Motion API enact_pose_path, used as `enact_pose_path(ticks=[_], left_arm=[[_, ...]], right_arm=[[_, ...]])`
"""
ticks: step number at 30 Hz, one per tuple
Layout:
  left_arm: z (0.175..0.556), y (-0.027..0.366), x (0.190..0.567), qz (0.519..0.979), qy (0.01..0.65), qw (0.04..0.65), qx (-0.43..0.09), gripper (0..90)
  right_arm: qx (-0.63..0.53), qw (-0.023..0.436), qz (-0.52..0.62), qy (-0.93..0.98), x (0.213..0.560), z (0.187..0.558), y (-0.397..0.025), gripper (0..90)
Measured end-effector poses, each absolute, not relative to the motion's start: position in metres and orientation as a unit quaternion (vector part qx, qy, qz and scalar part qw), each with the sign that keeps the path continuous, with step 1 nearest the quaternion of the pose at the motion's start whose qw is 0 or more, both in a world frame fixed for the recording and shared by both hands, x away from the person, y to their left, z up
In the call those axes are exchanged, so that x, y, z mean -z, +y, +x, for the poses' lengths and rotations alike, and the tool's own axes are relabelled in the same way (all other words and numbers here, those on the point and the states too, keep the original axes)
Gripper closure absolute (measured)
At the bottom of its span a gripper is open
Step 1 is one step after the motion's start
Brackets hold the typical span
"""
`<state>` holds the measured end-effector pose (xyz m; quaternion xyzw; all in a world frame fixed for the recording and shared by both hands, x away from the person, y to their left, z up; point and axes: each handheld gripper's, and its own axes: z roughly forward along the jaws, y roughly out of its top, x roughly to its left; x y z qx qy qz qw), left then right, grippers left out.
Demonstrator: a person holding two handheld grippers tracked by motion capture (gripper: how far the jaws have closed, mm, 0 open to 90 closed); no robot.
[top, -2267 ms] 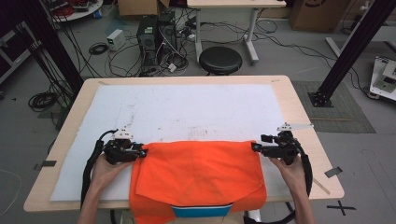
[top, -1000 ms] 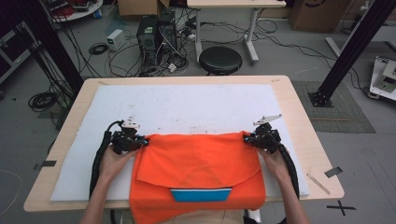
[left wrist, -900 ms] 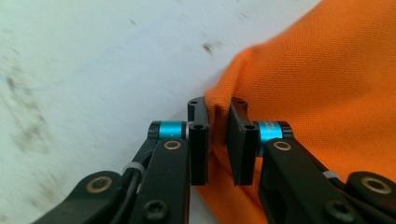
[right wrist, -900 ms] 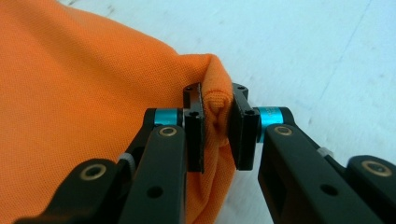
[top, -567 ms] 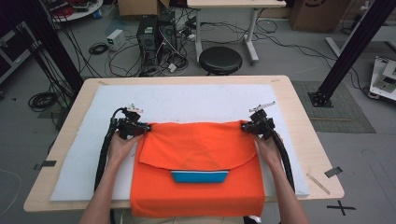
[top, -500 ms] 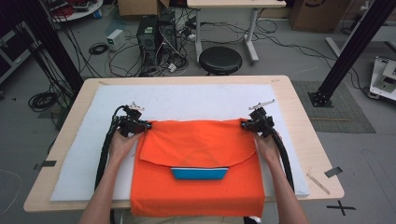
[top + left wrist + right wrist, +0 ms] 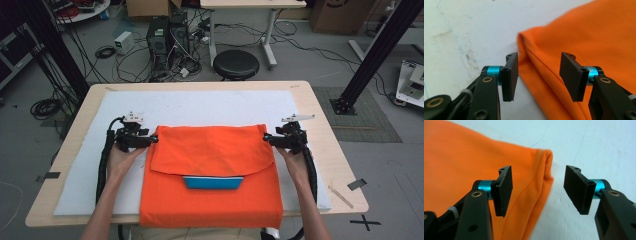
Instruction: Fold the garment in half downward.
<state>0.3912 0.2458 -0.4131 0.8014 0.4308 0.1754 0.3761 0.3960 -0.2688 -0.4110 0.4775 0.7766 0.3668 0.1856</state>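
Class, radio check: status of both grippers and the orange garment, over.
Left gripper open at garment's left corner. Right gripper open at right corner. Orange garment folded flat on white mat, blue patch showing. Nothing obstructing.

High view: fixed overhead on the person's side, facing forward and down, far enough to take in the whole light wooden tabletop and the floor behind. Left and right gripper views: each rides low, looking close-up along its own jaws. All three share the far corners of the folded orange fabric garment on the white mat.
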Motion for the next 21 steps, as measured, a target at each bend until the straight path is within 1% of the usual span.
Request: enact_pose_path(ticks=[5, 9, 13, 16, 19, 21], left_arm=[[0.348, 0.242, 0.411, 0.813, 0.393, 0.391, -0.177, 49.3], [0.323, 0.242, 0.416, 0.824, 0.374, 0.393, -0.163, 49.4], [0.313, 0.241, 0.428, 0.828, 0.377, 0.387, -0.152, 49.5], [0.313, 0.24, 0.434, 0.835, 0.379, 0.373, -0.144, 49.5], [0.312, 0.238, 0.439, 0.839, 0.376, 0.366, -0.142, 49.6], [0.311, 0.236, 0.442, 0.841, 0.374, 0.364, -0.145, 54.3]], right_arm=[[-0.382, 0.165, 0.466, 0.781, 0.41, 0.366, -0.273, 39.6], [-0.41, 0.161, 0.463, 0.769, 0.405, 0.345, -0.277, 39.4], [-0.408, 0.172, 0.464, 0.767, 0.405, 0.33, -0.28, 39.7], [-0.403, 0.172, 0.468, 0.768, 0.405, 0.325, -0.282, 39.5], [-0.408, 0.162, 0.464, 0.769, 0.408, 0.321, -0.283, 39.5], [-0.406, 0.158, 0.464, 0.771, 0.41, 0.32, -0.284, 39.5]])
